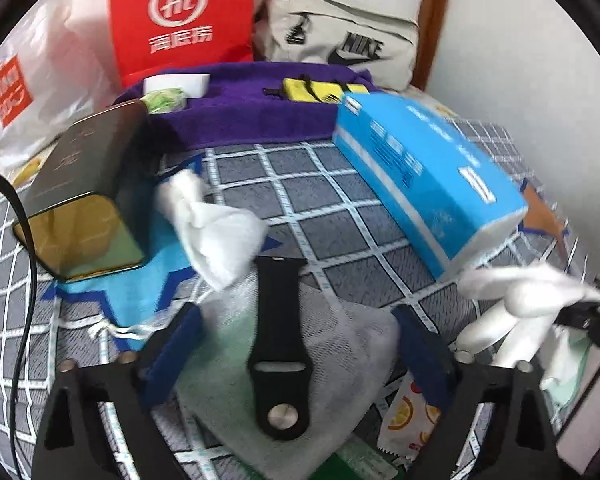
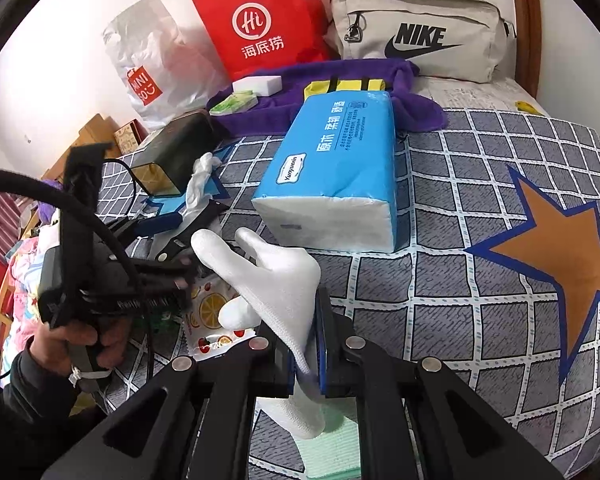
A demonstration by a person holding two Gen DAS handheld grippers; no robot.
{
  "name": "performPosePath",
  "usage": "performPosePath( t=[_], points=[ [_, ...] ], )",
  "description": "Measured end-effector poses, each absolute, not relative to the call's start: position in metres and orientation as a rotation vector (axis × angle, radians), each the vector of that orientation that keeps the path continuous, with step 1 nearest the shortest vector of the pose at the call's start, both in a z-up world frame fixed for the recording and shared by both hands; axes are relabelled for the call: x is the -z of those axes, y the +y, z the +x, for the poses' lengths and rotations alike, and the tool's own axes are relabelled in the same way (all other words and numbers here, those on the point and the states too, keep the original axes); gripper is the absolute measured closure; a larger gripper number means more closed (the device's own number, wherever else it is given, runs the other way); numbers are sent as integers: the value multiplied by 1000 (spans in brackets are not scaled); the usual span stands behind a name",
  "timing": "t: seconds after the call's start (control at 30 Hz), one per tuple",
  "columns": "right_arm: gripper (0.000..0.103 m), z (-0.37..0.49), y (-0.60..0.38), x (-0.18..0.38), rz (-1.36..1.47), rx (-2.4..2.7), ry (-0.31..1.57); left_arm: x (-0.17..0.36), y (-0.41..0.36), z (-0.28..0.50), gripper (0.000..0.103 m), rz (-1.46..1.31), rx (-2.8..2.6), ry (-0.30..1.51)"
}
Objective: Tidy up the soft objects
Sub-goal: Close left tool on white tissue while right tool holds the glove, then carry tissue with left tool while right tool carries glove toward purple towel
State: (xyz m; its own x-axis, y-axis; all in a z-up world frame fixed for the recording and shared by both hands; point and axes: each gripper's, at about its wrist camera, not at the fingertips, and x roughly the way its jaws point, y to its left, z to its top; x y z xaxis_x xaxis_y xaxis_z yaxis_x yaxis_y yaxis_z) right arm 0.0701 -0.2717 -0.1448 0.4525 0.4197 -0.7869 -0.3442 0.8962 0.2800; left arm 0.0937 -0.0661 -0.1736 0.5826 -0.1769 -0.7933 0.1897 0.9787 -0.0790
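Note:
My left gripper (image 1: 296, 344) stands open over a black watch strap (image 1: 278, 340), which lies on a grey mesh pouch (image 1: 348, 344) between the blue pads without touching them. A crumpled white cloth (image 1: 216, 224) lies just beyond, beside a dark tin (image 1: 84, 192). My right gripper (image 2: 306, 344) is shut on a white glove (image 2: 276, 280), pinching its cuff, with the fingers pointing away. The same glove (image 1: 520, 300) shows at the right of the left wrist view. A blue tissue pack (image 2: 336, 168) lies on the checked bedspread (image 2: 480, 300) beyond it.
A purple towel (image 2: 340, 92) with a yellow pouch (image 2: 344, 86) and a white block (image 2: 258, 84) lies at the back. Behind stand a red paper bag (image 2: 264, 20), a beige Nike bag (image 2: 420, 32) and a plastic bag (image 2: 148, 56). A fruit-print packet (image 2: 212, 312) lies near a hand (image 2: 80, 340).

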Motion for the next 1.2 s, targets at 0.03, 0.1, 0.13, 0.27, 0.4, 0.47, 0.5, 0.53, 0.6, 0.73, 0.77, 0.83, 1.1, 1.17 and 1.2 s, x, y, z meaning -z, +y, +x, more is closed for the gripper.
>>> performPosePath(
  t=[0.03, 0.1, 0.13, 0.27, 0.4, 0.47, 0.5, 0.53, 0.6, 0.73, 0.77, 0.83, 1.1, 1.17, 1.2],
  points=[
    [93, 70, -272, 145, 87, -470, 995, 172, -63, 93, 17, 0, 217, 925],
    [93, 70, -273, 146, 95, -465, 994, 166, -54, 92, 25, -42, 208, 918],
    [93, 70, -274, 146, 98, -465, 993, 163, -51, 92, 34, -54, 204, 914],
    [93, 70, -277, 145, 105, -463, 984, 151, -45, 96, 35, -93, 207, 902],
    [93, 70, -279, 146, 109, -468, 984, 144, -46, 101, 35, -82, 197, 899],
    [93, 71, -279, 147, 111, -471, 986, 144, -46, 107, 35, -74, 161, 900],
    [93, 71, -279, 147, 114, -471, 986, 146, -46, 110, 35, -66, 148, 905],
    [93, 71, -280, 147, 118, -471, 987, 148, -45, 112, 36, -61, 134, 915],
    [92, 72, -281, 149, 124, -473, 988, 154, -41, 117, 46, -74, 124, 941],
    [92, 72, -284, 150, 133, -467, 988, 159, -41, 123, 59, -73, 118, 952],
    [92, 72, -284, 150, 135, -466, 987, 160, -42, 124, 63, -65, 118, 955],
    [92, 72, -284, 150, 134, -461, 985, 163, -43, 128, 78, -59, 116, 963],
    [94, 68, -283, 137, 122, -471, 961, 150, -34, 125, 97, -105, 159, 928],
    [94, 67, -282, 130, 119, -480, 948, 142, -31, 123, 97, -120, 180, 919],
    [94, 67, -282, 128, 116, -483, 943, 138, -30, 122, 97, -121, 183, 915]
  ],
)
